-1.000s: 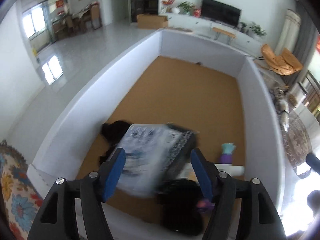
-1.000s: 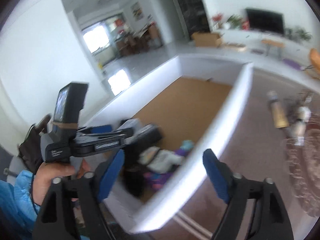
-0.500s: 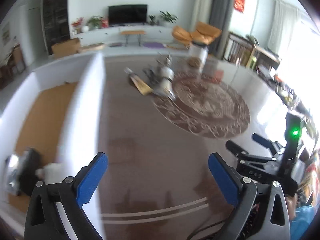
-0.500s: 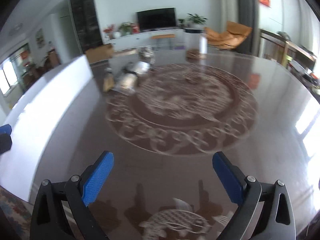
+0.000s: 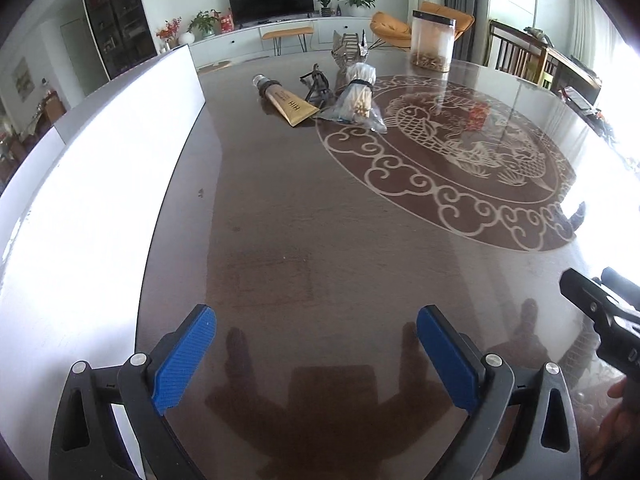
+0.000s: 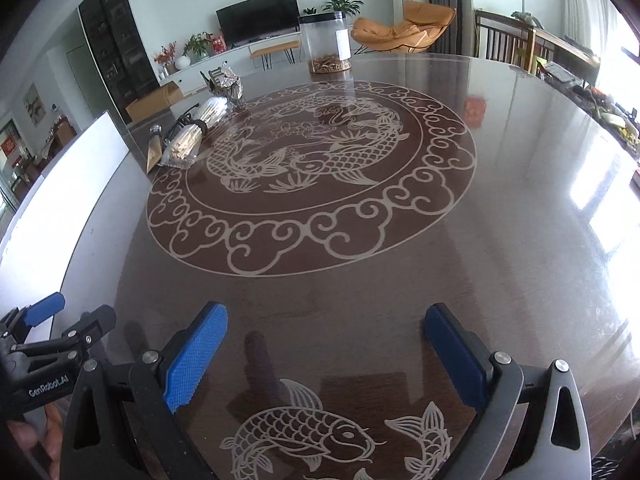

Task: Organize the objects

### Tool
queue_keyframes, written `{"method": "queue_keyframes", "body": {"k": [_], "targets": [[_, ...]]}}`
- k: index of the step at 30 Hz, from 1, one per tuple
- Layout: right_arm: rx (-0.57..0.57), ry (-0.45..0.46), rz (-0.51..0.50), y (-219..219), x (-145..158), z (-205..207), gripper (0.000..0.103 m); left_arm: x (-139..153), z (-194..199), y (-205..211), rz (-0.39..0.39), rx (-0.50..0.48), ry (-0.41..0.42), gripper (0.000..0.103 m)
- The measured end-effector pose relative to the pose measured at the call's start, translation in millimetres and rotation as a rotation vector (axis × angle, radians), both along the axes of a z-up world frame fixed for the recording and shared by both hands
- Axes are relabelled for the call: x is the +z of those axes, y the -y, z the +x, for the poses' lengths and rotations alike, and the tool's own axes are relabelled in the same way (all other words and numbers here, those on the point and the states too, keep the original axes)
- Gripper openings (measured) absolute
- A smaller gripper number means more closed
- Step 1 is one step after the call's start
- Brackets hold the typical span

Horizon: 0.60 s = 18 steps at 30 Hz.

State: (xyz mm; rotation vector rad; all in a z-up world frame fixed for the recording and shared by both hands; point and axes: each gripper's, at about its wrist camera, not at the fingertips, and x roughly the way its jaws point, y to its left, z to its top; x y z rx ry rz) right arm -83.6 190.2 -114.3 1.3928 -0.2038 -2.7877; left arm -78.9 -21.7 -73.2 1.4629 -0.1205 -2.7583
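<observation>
While both pairs of jaws stood spread wide and gripped nothing, the left gripper (image 5: 316,334) and right gripper (image 6: 326,338) hung over the dark, fish-patterned counter (image 5: 320,240). A gold tube (image 5: 287,103), a bagged bundle of sticks (image 5: 357,98) and a foil packet (image 5: 349,50) lay clustered far ahead, near the white bin wall (image 5: 100,160), with a clear jar (image 6: 325,44) beyond.
</observation>
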Motion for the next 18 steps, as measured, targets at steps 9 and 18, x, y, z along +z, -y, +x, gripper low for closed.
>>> {"method": "queue_keyframes", "body": {"k": [9,18], "targets": [[0.006,0.005,0.030,4.9,-0.8,3.2,0.101,-10.4,-21.0,-1.0,0.035,0.006,0.007,0.103],[0.018,0.015,0.070,11.7,-3.7,1.1,0.103,-13.7,-36.7,1.7,0.063,-0.007,0.001,0.103]]}}
